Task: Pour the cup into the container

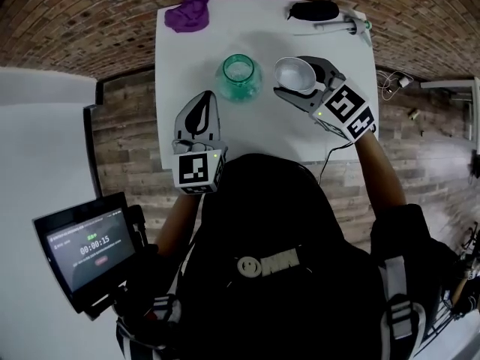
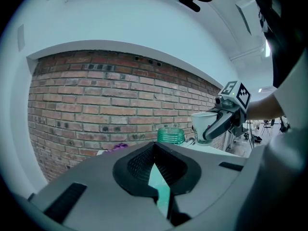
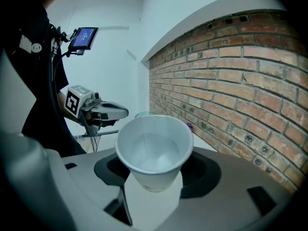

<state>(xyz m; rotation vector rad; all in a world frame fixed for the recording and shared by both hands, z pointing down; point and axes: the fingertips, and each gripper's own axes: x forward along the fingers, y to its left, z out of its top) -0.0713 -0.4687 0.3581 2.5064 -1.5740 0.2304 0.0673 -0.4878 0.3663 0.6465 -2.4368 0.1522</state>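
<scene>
white bench point(image 1: 255, 130) against a brick wall. right gripper point(image 1: 294, 81) fingers clamp the white cup point(image 3: 154, 150) near the green container point(image 1: 239, 77); left gripper point(image 1: 196, 115) fingers together, empty. the screen point(image 1: 90, 246) reads 00:00:15.

container point(image 2: 170, 135) base hidden behind left claw point(image 2: 154, 146), cup point(image 3: 154, 148) contents unclear

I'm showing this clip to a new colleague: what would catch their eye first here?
A white paper cup stands out first. It is clamped in the jaws of the right gripper and held up just right of a green glass jar in the middle of the white table. A crumpled purple cloth lies at the table's far left corner.
</scene>
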